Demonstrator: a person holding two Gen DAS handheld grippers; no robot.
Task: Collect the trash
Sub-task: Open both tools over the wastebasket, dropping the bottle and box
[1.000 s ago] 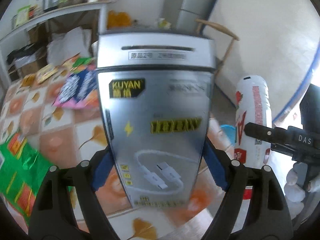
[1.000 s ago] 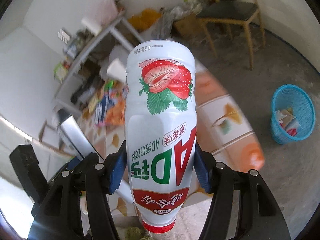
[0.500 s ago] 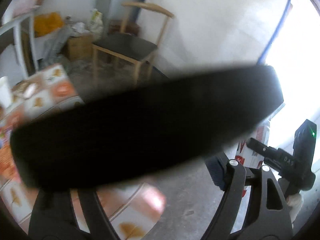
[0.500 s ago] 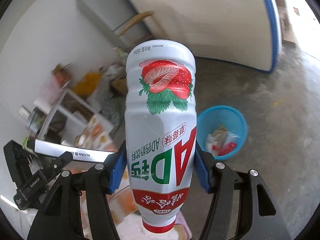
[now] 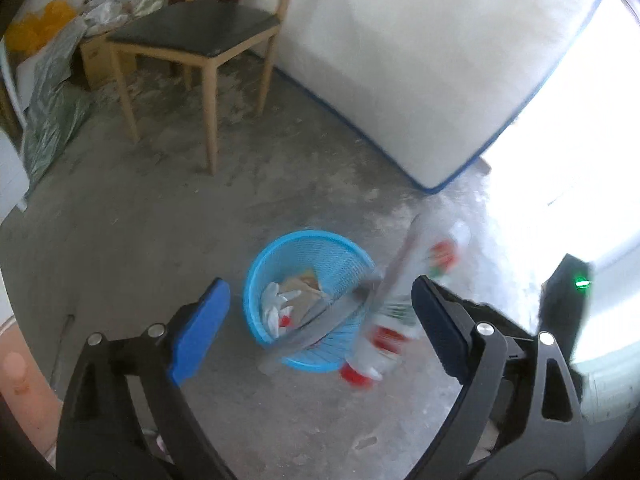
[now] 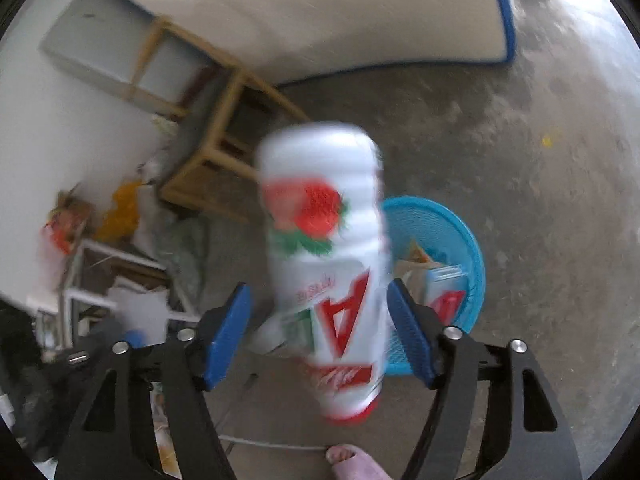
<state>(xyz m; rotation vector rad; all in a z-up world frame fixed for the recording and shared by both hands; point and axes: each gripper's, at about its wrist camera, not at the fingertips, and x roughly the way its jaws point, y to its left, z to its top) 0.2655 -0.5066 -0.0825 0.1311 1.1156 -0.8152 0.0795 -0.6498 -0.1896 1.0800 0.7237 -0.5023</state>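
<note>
A blue mesh basket stands on the concrete floor with paper scraps inside. My left gripper hangs above it, its jaws opening and empty. The silver cable box is a blurred grey streak dropping across the basket's rim. My right gripper is also over the basket, jaws opening. The white strawberry drink bottle sits blurred between its blue pads, cap down. A gap shows at the left pad, so it is loose and sliding downward.
A wooden chair stands behind the basket, and a white mattress with blue edging leans on the wall. Bags and boxes are piled at the left. A slippered foot is at the bottom of the right wrist view.
Both grippers swung from the tiled table down to the floor basket. The left one let go of the silver box. The right jaws widened and the bottle began to slip out.
</note>
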